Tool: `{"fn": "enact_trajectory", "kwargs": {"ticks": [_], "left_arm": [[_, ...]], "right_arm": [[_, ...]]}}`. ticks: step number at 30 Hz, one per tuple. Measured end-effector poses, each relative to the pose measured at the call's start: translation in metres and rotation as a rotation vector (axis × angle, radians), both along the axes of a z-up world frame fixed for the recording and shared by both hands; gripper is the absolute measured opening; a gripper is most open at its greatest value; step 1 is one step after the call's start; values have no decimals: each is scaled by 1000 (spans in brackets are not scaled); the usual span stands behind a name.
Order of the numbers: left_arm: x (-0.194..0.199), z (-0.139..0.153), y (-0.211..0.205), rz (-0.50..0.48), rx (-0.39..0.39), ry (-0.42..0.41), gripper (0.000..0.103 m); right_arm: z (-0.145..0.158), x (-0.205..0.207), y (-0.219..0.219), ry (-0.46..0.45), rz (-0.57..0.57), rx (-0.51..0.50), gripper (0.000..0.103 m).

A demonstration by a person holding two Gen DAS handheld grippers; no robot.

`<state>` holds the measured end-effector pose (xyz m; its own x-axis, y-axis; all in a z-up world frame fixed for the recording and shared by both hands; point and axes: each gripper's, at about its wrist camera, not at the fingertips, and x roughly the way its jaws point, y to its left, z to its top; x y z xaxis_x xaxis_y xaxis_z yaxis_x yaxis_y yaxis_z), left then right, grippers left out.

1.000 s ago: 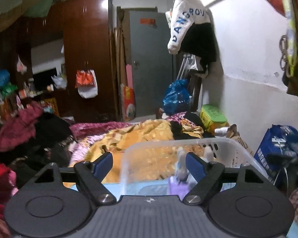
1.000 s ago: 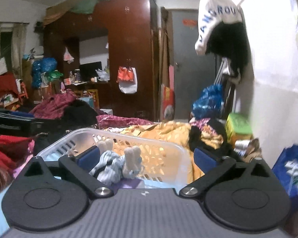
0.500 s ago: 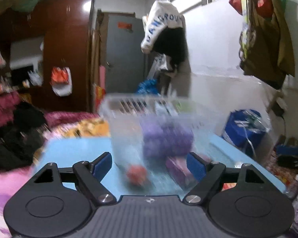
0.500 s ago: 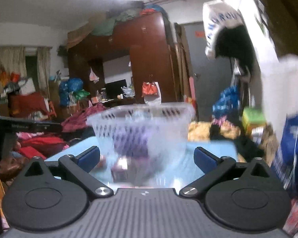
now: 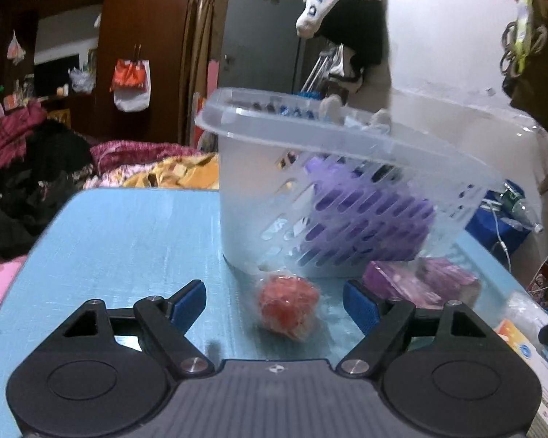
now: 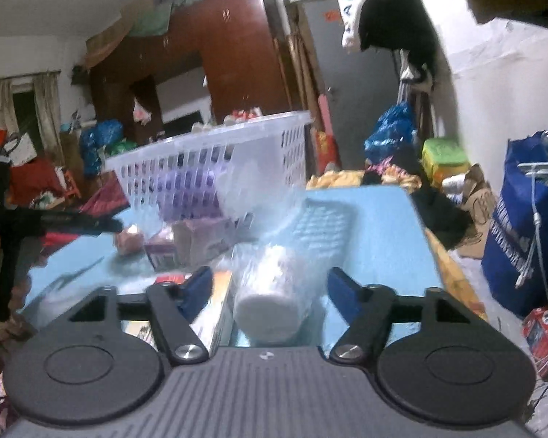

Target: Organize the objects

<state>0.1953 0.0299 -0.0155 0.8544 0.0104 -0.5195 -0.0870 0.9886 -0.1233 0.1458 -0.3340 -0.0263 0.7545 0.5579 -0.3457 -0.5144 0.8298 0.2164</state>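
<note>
A clear slotted plastic basket [image 5: 347, 197] stands on the light blue table [image 5: 128, 241], with purple packs and white stuffed items inside; it also shows in the right wrist view [image 6: 215, 168]. A red wrapped ball [image 5: 288, 306] lies in front of it, between the open jaws of my left gripper [image 5: 274, 301]. Purple boxes [image 5: 420, 281] lie to its right. My right gripper [image 6: 270, 286] is open around a white roll in clear plastic [image 6: 270, 292] lying on the table.
A flat box with orange print [image 6: 215, 310] lies left of the roll. The left gripper's black arm [image 6: 47, 219] shows at the left. Piled clothes [image 5: 36, 168], a wardrobe [image 6: 230, 62] and a blue bag [image 6: 522, 226] surround the table.
Both grippers have dropped from above the basket to table level. The left now frames the red ball, the right frames the wrapped roll.
</note>
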Motion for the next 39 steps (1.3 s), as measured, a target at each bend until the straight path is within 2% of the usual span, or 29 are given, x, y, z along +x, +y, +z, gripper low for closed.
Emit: {"fn": "enact_trajectory", "kwargs": {"ticks": [10,13,19,21,24,32,36,39], "left_arm": [[11,-11,0,7,-9,45,85],[13,-10,3,7,-21,42,82],[15,-11,6,-7,-45,42,69],[15,-11,5,-26,-49,40,55],[12,-9,1,-33,-37,24,48],[-2,-4,0,-74,-45,-52,47],[-14,5,5,-77,-82,-119,47],[-31,29,8,-79,-99,-201,47]], "right_arm": [[-11,-6,-3,13,12,-7,52],[-9,-5,-3,11,11,-19,51],[-8,-6,-2,11,21,-41,51],[-7,-7,-2,5,23,-48,50],[-6,-10,-4,-14,16,-49,49],[5,-17,-18,-78,-9,-10,49],[14,-19,-19,-107,-10,8,49],[30,-25,-14,-165,-6,17,49]]}}
